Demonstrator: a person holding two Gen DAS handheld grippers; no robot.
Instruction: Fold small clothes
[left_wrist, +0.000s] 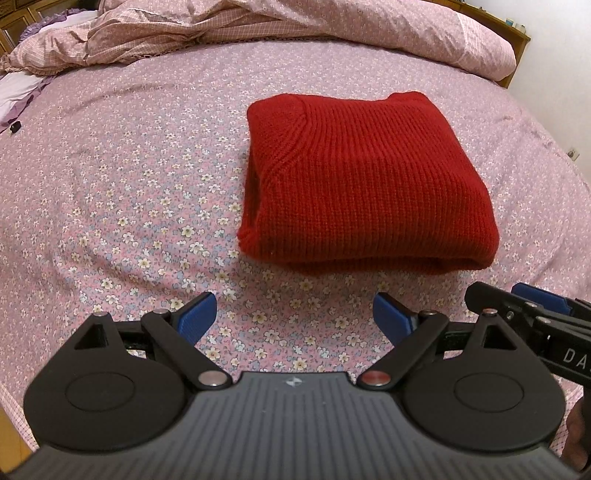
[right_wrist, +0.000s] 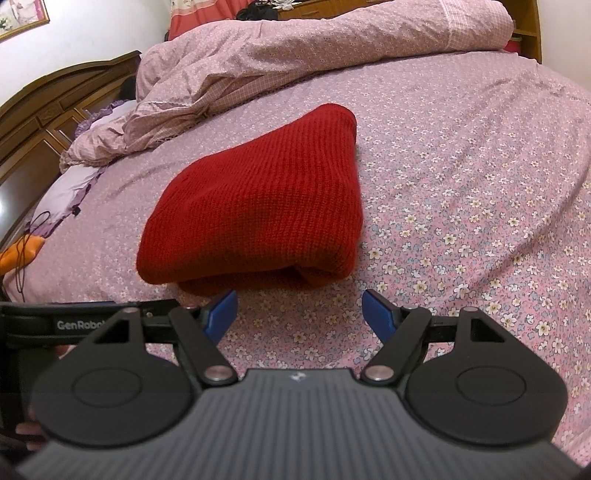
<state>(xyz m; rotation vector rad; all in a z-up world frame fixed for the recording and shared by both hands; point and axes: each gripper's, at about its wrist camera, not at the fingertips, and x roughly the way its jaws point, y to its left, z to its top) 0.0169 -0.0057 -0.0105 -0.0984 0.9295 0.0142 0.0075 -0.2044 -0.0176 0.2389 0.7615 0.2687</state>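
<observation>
A red knitted sweater (left_wrist: 354, 177) lies folded into a compact rectangle on the flowered bed sheet (left_wrist: 129, 184). It also shows in the right wrist view (right_wrist: 258, 210). My left gripper (left_wrist: 294, 317) is open and empty, a little short of the sweater's near edge. My right gripper (right_wrist: 299, 314) is open and empty, just in front of the sweater's near fold. The right gripper's blue-tipped fingers (left_wrist: 535, 299) show at the right edge of the left wrist view. The left gripper's body (right_wrist: 55, 325) shows at the left of the right wrist view.
A crumpled pink duvet (left_wrist: 295, 26) is heaped along the far side of the bed. A wooden headboard (right_wrist: 48, 110) stands at the left. A purple pillow (right_wrist: 70, 192) and an orange item with a black cord (right_wrist: 26, 251) lie near it.
</observation>
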